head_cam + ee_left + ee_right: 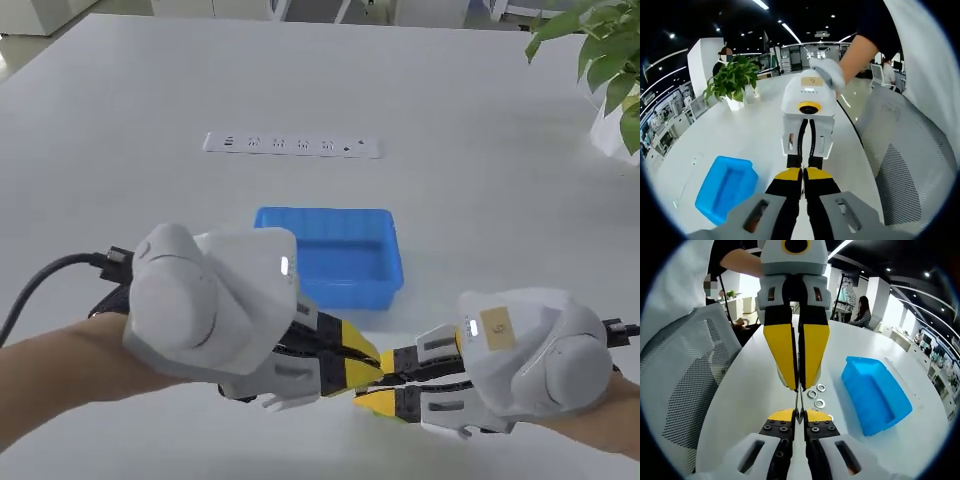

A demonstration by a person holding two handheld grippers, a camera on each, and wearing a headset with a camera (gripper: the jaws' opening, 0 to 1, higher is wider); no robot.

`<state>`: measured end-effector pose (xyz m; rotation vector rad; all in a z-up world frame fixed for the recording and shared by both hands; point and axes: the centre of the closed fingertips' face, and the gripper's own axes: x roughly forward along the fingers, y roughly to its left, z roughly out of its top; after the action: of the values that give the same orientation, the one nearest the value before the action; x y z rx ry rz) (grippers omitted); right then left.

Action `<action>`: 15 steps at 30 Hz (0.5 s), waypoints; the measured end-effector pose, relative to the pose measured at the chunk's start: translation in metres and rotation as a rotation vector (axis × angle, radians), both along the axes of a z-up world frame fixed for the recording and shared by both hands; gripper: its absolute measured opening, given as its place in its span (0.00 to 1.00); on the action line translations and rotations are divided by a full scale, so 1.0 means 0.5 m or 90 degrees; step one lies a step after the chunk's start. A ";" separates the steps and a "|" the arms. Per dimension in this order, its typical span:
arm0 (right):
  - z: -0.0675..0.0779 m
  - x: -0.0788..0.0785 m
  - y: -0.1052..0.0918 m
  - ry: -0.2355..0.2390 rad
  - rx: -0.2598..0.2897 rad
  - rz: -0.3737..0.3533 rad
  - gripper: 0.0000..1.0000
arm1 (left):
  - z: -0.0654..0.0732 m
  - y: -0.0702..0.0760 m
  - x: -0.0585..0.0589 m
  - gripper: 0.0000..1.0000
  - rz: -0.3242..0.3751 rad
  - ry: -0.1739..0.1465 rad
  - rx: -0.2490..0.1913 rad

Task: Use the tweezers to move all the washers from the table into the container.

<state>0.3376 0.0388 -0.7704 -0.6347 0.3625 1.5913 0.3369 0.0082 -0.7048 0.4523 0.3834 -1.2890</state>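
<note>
Nearest, the right gripper (798,415) and left gripper (799,384) meet tip to tip over the table (480,170). Both have their yellow jaws pressed together on the thin tweezers (797,401), which span the short gap between them. Just to the right of the tips lie the washers (819,403) – loose on the tabletop, outside the blue container (330,255). Beyond it lies a white power strip (293,145), with a plant (600,50) at the far right.

A white power strip (292,145) is laid flat toward the far side, well apart from a leafy potted plant (600,50) parked at the right edge. A grey mesh chair (685,375) is seen close by, and a person (863,312) is seated way back.
</note>
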 end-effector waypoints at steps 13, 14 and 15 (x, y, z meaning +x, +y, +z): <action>0.000 -0.004 0.004 0.005 0.001 0.025 0.07 | 0.005 -0.001 -0.009 0.06 -0.028 0.027 0.002; 0.000 -0.005 0.004 0.006 0.001 0.026 0.07 | 0.006 -0.002 -0.010 0.06 -0.030 0.027 0.002; 0.000 -0.005 0.004 0.007 0.002 0.029 0.07 | 0.007 -0.003 -0.013 0.06 -0.032 0.031 -0.002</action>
<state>0.3350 0.0407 -0.7705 -0.6355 0.3562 1.6389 0.3305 0.0068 -0.7014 0.4311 0.4140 -1.3515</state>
